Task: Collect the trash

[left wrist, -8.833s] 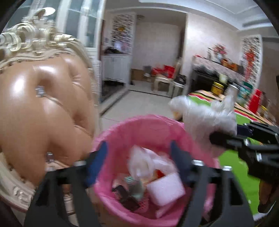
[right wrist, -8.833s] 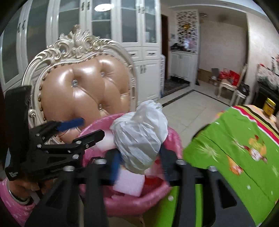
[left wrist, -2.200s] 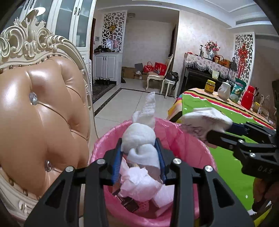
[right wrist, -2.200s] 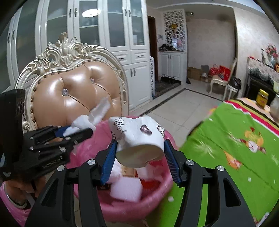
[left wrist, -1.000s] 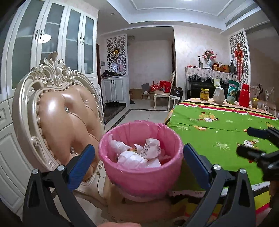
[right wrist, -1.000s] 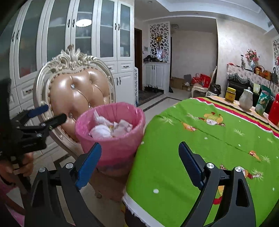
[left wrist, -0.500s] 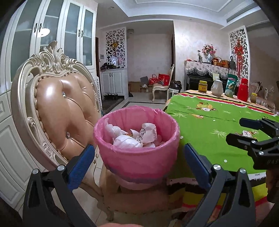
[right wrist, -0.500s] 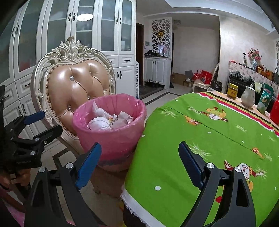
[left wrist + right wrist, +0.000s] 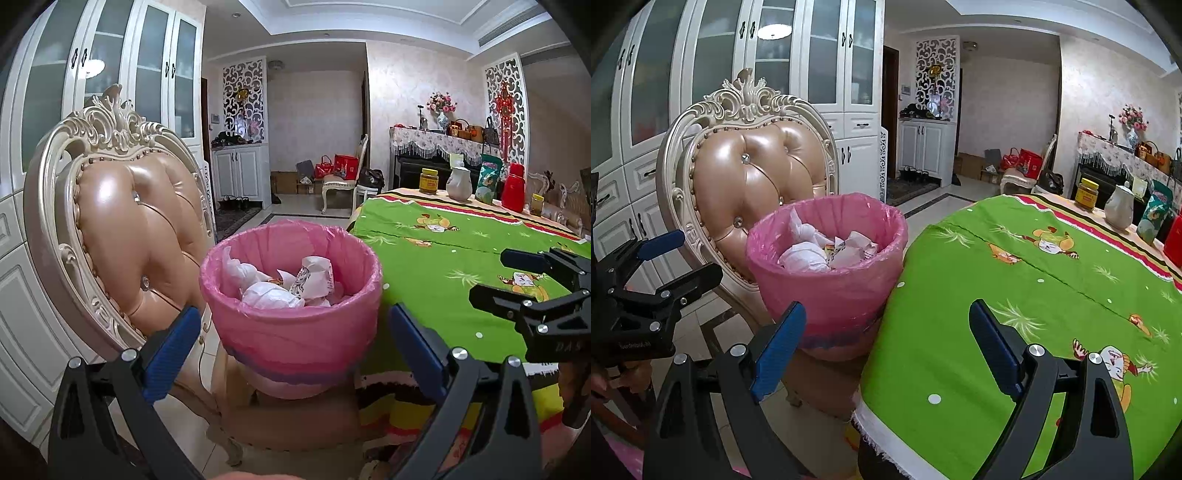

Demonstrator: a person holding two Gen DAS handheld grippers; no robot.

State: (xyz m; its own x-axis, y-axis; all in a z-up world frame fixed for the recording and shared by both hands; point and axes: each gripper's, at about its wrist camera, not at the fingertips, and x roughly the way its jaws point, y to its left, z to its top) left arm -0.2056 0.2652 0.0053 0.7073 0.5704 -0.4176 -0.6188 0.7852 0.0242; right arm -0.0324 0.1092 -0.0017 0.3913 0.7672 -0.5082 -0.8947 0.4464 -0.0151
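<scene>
A pink-lined trash bin [image 9: 295,328] stands on the chair seat; it also shows in the right wrist view [image 9: 834,291]. It holds white crumpled bags and a printed paper cup [image 9: 314,277], also visible in the right wrist view [image 9: 827,251]. My left gripper [image 9: 291,354] is open and empty, just in front of the bin. My right gripper [image 9: 886,347] is open and empty, over the table's near edge beside the bin. Each gripper shows in the other's view: right gripper [image 9: 524,280], left gripper [image 9: 668,258].
An ornate tan leather chair [image 9: 122,229] carries the bin. A table with a green cartoon cloth [image 9: 1034,295] lies right of it; a jar [image 9: 428,181], white jug [image 9: 459,183], packet and red flask [image 9: 513,186] stand at its far end. White cabinets [image 9: 812,74] behind.
Both grippers let their trash go into the bin, opened wide and drew back from it. In the last half second the views shifted only slightly.
</scene>
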